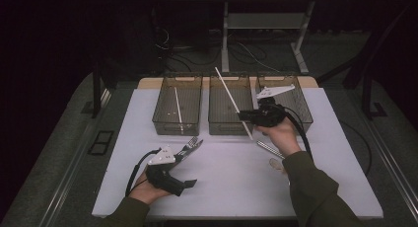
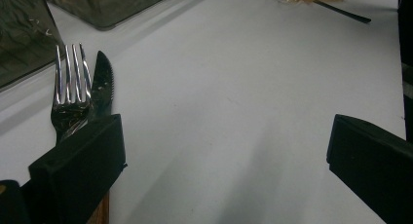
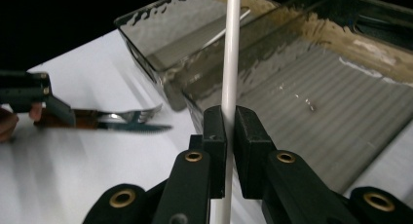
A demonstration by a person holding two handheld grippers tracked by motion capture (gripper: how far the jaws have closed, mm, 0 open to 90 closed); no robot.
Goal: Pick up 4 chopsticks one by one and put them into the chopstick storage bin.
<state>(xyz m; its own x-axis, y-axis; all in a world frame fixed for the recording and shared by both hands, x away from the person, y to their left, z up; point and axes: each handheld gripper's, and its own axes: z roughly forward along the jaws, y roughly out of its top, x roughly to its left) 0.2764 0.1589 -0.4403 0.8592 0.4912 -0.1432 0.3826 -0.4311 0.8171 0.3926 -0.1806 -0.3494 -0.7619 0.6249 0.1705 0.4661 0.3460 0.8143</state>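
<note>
The right gripper (image 1: 248,116) is clamped on a thin white stick (image 1: 231,98), which passes between its black jaws and slants up over the middle bin (image 1: 230,124). In the right gripper view the stick (image 3: 230,53) reads as a smooth round rod, pinched tight with no gap at the jaws. The left gripper (image 1: 186,177) rests low on the table (image 1: 236,182) near the front left, its jaws spread wide; in the left gripper view they stand far apart with bare white surface between them.

Three translucent smoky-brown bins sit side by side at the far edge of the white table top. Their walls are rippled plastic, rectangular with rounded rims and a cut-out handle at the far end. The left bin (image 1: 170,123) holds one thin white stick lying lengthwise. The right bin (image 1: 306,111) is partly covered by the right hand; its contents cannot be made out.

Just beside the left gripper's jaw lie a metal fork (image 2: 70,95) and a dark serrated knife (image 2: 101,87), side by side and touching, the knife with a wooden handle. Near the right forearm another piece of metal cutlery (image 1: 268,148) lies on the table. No writing is legible.
</note>
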